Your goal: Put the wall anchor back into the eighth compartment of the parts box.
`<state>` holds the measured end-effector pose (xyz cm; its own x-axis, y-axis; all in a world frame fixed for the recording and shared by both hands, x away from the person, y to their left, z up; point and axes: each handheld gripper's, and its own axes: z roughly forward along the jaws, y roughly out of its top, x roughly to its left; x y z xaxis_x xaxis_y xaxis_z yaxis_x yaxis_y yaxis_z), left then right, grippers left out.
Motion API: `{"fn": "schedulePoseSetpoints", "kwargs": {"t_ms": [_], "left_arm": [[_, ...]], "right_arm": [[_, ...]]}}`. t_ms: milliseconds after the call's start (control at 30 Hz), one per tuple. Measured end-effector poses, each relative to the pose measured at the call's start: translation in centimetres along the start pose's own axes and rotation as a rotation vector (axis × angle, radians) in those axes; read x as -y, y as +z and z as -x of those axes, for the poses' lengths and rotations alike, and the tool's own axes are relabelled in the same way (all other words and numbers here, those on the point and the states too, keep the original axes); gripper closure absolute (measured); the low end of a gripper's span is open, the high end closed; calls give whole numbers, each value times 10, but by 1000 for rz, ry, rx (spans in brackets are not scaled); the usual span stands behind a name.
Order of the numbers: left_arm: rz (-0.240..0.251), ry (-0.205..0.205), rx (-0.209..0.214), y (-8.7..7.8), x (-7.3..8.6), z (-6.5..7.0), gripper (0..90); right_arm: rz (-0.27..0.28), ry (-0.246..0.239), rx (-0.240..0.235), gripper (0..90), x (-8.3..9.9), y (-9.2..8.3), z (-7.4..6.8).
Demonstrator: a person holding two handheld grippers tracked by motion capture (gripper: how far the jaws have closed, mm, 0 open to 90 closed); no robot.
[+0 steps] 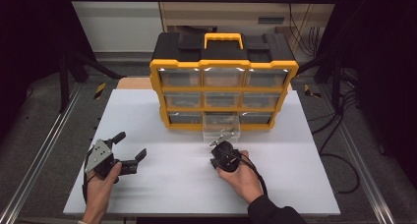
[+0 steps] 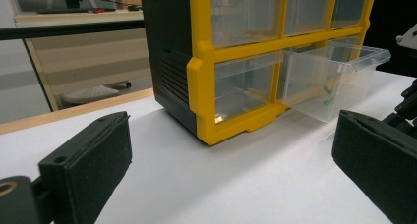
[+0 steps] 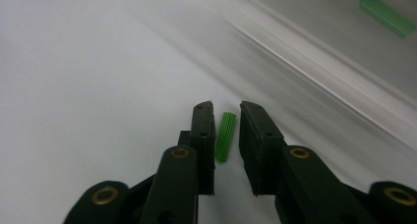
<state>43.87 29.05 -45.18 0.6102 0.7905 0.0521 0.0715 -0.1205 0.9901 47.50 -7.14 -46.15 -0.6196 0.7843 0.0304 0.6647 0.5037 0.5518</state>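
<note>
Jaws of the right gripper (image 3: 226,113) are standing narrowly parted around a small green plug (image 3: 225,135) that is lying on the white desk (image 1: 162,184). One side of the plug is looking close against the left pad, a sliver of gap is showing on the other, so the pads are bracketing it rather than clamping it yet. In the high view this gripper (image 1: 220,149) is sitting near the middle of the desk, just in front of the clear drawer (image 1: 222,130) that is pulled out from the bottom row of the yellow and black organizer (image 1: 223,81) at the far edge. The drawer is probably standing open so the plug can be dropped in with the others; at least one more green plug (image 3: 388,16) is already lying inside it. The plug being picked is short, ribbed along its length, bright green and lying flat, pointing away along the line of the jaws, which should let the pads close on its long sides. The left gripper (image 1: 129,149) is resting near the desk's front left corner, its jaws spread wide and holding nothing, apparently just waiting out of the way.
</note>
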Motion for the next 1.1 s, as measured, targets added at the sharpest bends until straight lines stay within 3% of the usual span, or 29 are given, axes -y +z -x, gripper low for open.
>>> {"fn": "schedulePoseSetpoints", "kwargs": {"t_ms": [67,100,167,200,333,433,600,833,1100], "left_arm": [[0,0,0,0,0,0,11],[2,-1,0,-1,-1,0,11],[8,-4,1,-2,-1,0,11],[7,-5,1,-2,-1,0,11],[0,-2,0,-1,0,1,11],[-2,-2,-4,-1,0,1,11],[-2,-8,-9,-1,1,0,11],[-7,-9,-6,-1,2,0,11],[-3,-14,-12,-2,1,0,11]], "right_arm": [[10,13,0,802,1,1,-1],[13,-12,4,820,2,1,1],[6,17,-6,839,1,-1,-2],[0,-13,5,840,2,-1,-1],[19,-4,2,841,5,-2,0],[47,-2,-6,841,8,-7,3],[124,-43,-16,842,12,-17,8],[182,-71,-18,842,14,-25,13],[219,-38,-28,842,14,-32,15]]}}
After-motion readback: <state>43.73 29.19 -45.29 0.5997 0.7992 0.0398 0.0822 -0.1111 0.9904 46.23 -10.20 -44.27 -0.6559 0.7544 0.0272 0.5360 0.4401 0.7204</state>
